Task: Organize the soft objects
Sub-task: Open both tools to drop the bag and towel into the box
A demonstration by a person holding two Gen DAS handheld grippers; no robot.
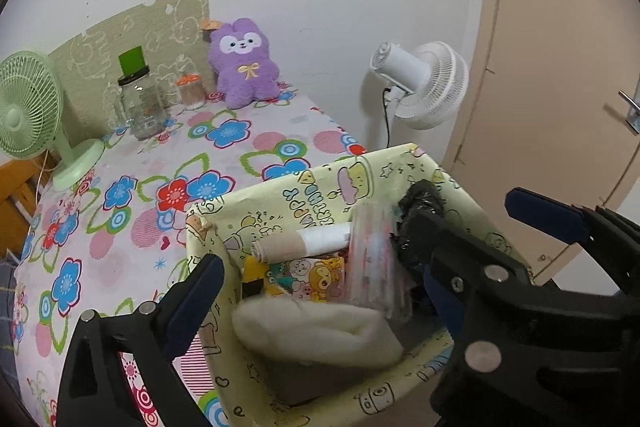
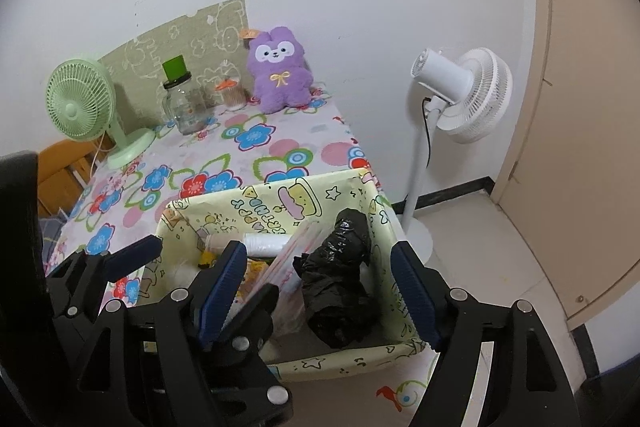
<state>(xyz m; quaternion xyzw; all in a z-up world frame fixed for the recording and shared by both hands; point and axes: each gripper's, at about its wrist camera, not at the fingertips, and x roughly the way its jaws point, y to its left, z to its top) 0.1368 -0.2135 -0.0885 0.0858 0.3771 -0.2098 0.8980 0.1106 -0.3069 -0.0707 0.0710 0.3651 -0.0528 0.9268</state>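
Left wrist view: left gripper (image 1: 360,247) and right gripper (image 2: 318,287) both gape empty over the yellow bin (image 2: 340,357); careless withdrawal risks snagging the black bag (image 2: 340,279).

Left wrist view: close above box (image 1: 320,187), facing downward toward wall. Right wrist view: likewise, further right. Shared: box (image 2: 280,199), tabletop (image 2: 280,143), plush (image 2: 278,71).

We see our left gripper (image 1: 394,231) at the frame's bottom: black angular arms, round silver screws, dark blue pads. Our right gripper (image 2: 318,291), lower centre, looks alike, its blue fingers (image 2: 412,301) ribbed along the inner faces.
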